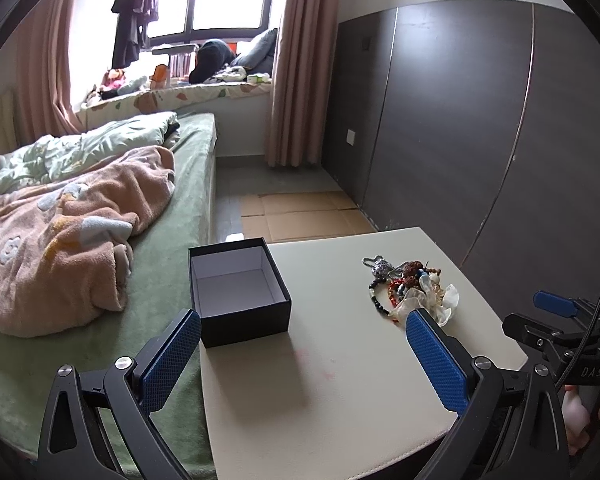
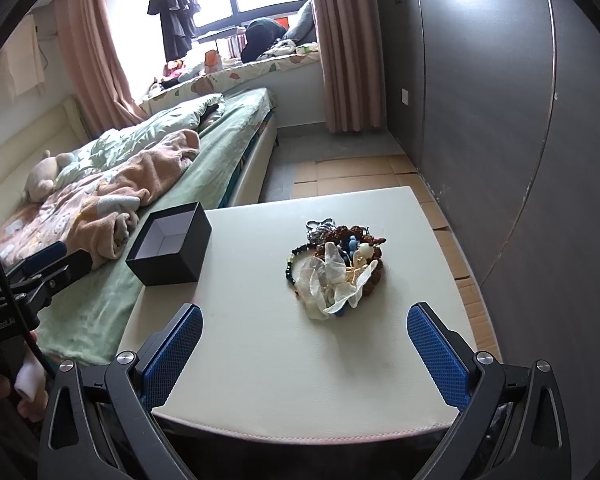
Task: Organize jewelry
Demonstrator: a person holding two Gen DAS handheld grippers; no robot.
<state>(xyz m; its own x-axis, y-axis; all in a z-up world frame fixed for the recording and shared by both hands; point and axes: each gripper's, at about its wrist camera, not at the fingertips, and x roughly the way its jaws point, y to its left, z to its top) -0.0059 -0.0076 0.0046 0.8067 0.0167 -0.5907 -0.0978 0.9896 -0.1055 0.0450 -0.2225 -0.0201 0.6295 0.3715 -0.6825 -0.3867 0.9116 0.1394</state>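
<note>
Up front in the left wrist view, the left gripper gapes wide and empty over the table, with the open black box at the table's left edge and the jewelry heaped well apart to its right.

From the right wrist, the right gripper also spreads wide, holding nothing, jewelry just ahead, box far left beside the bed.
</note>
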